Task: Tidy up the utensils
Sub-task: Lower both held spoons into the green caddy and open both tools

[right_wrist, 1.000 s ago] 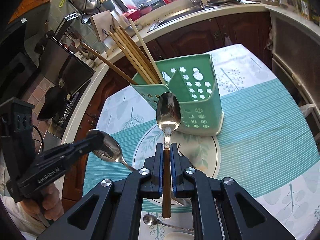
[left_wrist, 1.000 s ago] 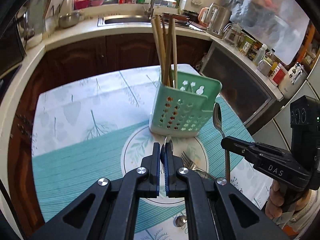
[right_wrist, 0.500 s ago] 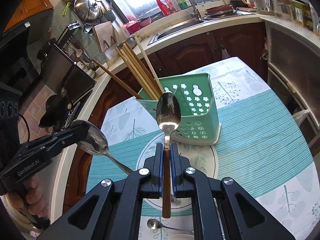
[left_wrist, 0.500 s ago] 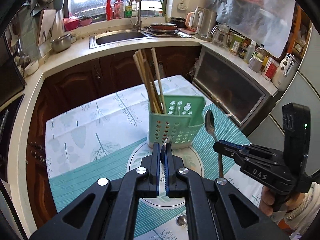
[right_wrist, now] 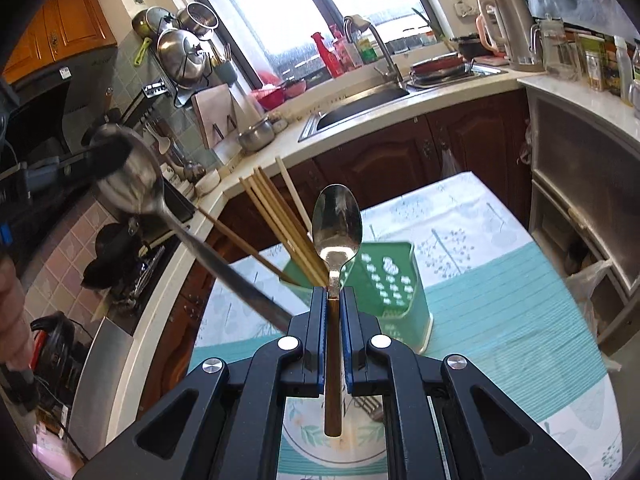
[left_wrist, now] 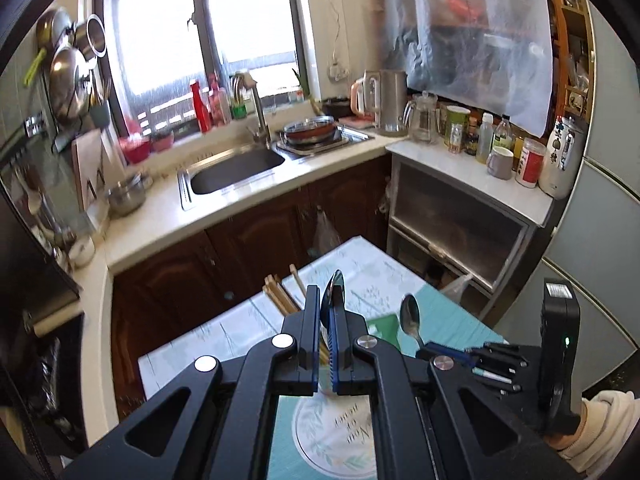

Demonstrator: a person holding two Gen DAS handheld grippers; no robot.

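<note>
Both grippers are raised above the table (right_wrist: 500,300). The left gripper (left_wrist: 326,320) is clamped on a large steel spoon (right_wrist: 132,184), bowl up. The right gripper (right_wrist: 334,312) grips a wooden-handled spoon (right_wrist: 337,224) upright, above the green utensil caddy (right_wrist: 388,280) holding chopsticks (right_wrist: 280,220).

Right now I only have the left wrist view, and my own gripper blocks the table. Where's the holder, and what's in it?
Observer: The green holder sits just past the right gripper. The chopsticks all lean out of its left section.
Operator: How is my left spoon held?
Observer: The left gripper clamps the big spoon by its bowl, and the handle slopes down toward the right gripper.
Operator: Anything on the plate?
Observer: A fork lies on the plate, below the right gripper's brown-handled spoon.
</note>
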